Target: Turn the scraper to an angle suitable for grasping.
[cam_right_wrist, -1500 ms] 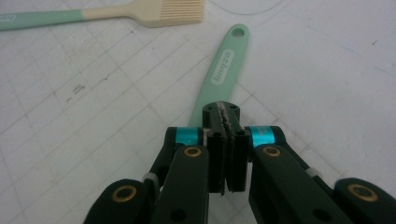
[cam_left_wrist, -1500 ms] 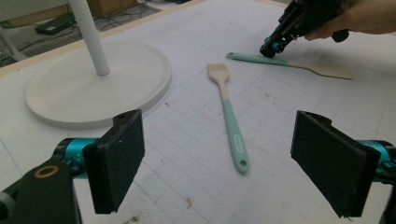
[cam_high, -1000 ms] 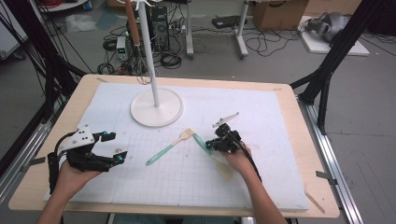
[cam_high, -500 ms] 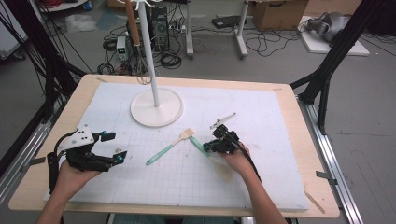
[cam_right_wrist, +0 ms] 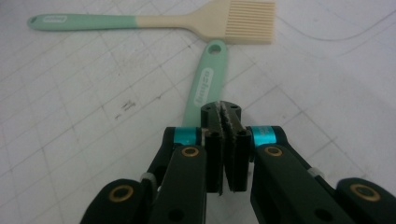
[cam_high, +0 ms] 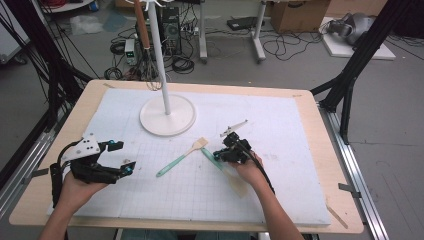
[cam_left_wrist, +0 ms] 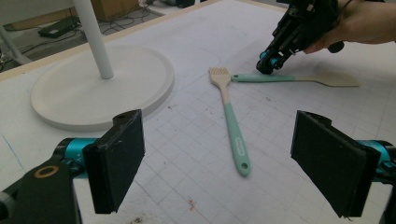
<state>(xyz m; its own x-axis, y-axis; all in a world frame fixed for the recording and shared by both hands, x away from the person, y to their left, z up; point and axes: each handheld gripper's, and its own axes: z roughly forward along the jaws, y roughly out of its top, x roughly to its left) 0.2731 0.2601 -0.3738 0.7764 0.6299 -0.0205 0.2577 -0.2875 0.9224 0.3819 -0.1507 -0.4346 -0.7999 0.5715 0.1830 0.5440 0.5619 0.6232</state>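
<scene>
Tabletop: R gripper fingers pinched together over spatula handle, beside brush; L gripper fingers wide, empty.

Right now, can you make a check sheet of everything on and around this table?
Surface: white gridded mat on a wooden table, lightly scuffed.
Job's things: teal-handled spatula and teal-handled brush, lying flat, ends close.
Clutter: white stand; a whisk hangs from it.
Grippers: left hand-held gripper open, aimed at the brush; right hand-held gripper shut, over the spatula handle.
Cables: loose cables on the floor behind.
Surroundings: cardboard box, black frame legs.
</scene>
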